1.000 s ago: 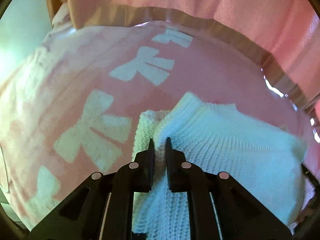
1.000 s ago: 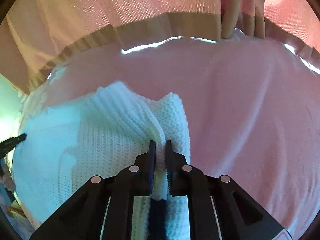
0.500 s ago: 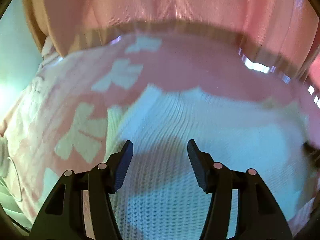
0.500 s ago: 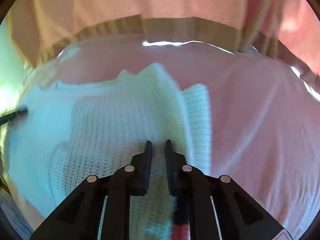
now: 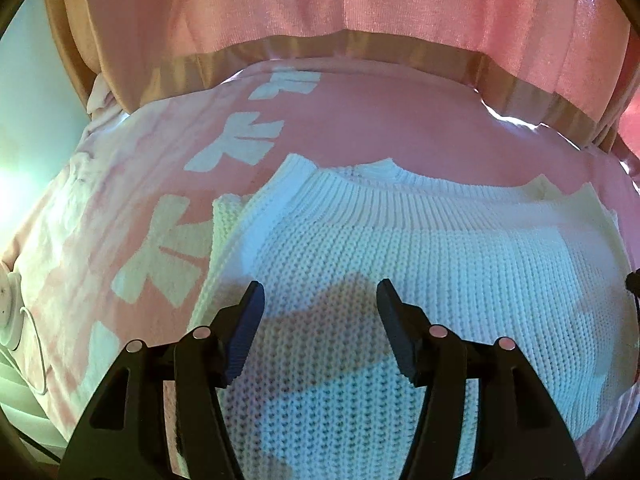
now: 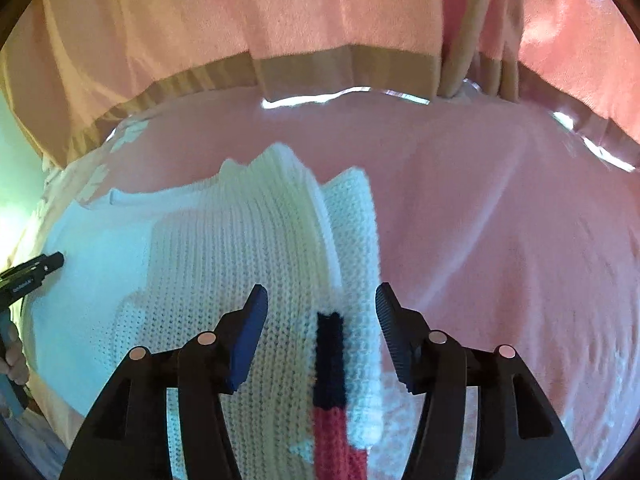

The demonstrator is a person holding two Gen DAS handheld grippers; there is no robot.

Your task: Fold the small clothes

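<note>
A white knitted sweater (image 5: 400,256) lies folded on a pink bedspread (image 5: 380,120), its ribbed hem toward the far side. My left gripper (image 5: 320,292) is open and empty, just above the sweater's left part. In the right wrist view the sweater (image 6: 224,264) shows a folded right edge and a navy and red stripe (image 6: 330,364). My right gripper (image 6: 320,296) is open and empty over that edge. The left gripper's tip (image 6: 40,268) shows at the far left of the right wrist view.
The bedspread has white bow prints (image 5: 160,264) on its left part. A pink curtain with a tan band (image 5: 360,48) hangs behind the bed. A white cable and plug (image 5: 12,312) lie at the left edge. Bare bedspread (image 6: 500,220) lies right of the sweater.
Both grippers were shut on the sweater's folded edges one second ago. They have let go and opened wide, first the left, then the right. The sweater now lies flat.
</note>
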